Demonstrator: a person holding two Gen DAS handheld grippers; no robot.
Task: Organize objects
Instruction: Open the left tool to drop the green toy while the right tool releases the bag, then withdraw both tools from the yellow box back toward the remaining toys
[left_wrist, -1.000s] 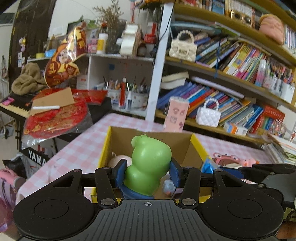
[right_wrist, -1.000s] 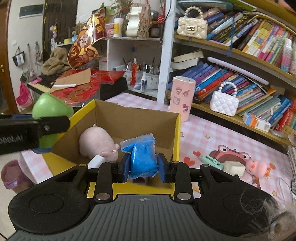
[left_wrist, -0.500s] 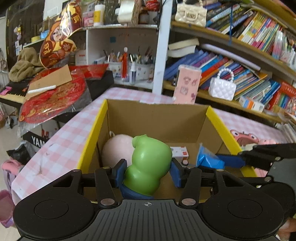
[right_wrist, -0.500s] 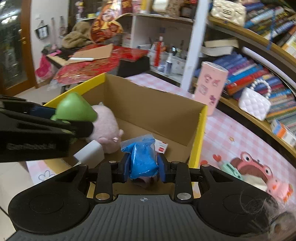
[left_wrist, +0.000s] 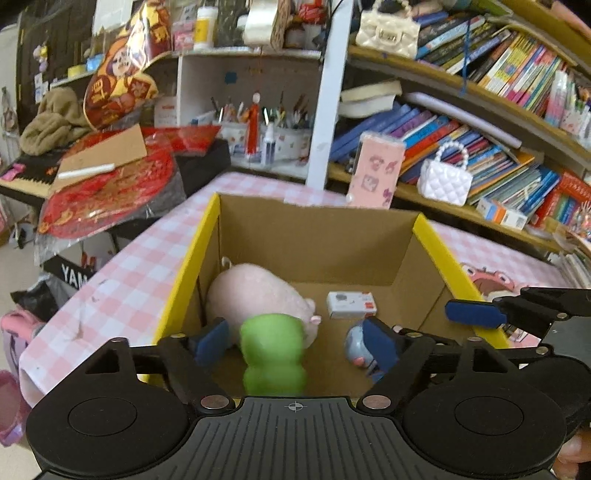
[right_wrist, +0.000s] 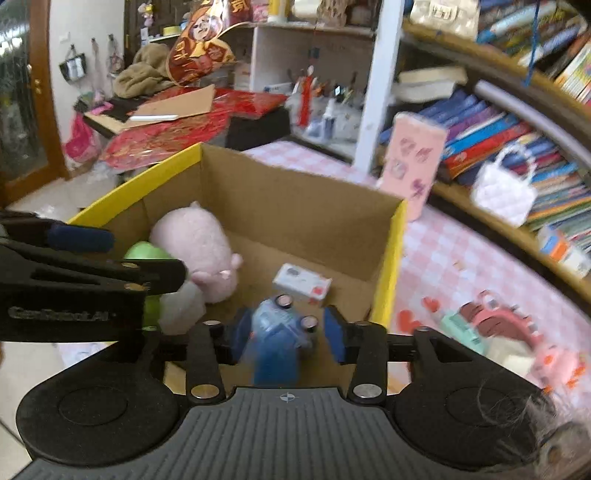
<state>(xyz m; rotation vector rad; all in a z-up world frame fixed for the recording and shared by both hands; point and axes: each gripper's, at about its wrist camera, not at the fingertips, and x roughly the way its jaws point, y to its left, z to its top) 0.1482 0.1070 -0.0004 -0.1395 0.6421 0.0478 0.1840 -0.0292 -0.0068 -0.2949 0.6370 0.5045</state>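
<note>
Your left gripper (left_wrist: 295, 341) is spread wide over the yellow-rimmed cardboard box (left_wrist: 317, 240), the green rubbery toy figure (left_wrist: 273, 354) loose between its fingers beside the pink plush pig (left_wrist: 258, 295). Your right gripper (right_wrist: 288, 334) is also wide, the blue plastic-wrapped toy (right_wrist: 277, 343) blurred between its fingers, near the small white carton (right_wrist: 302, 284).

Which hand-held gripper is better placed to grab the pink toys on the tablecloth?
Right. The right hand-held gripper is open by the box wall nearest the pink toys; the left hand-held gripper is across the box.
</note>
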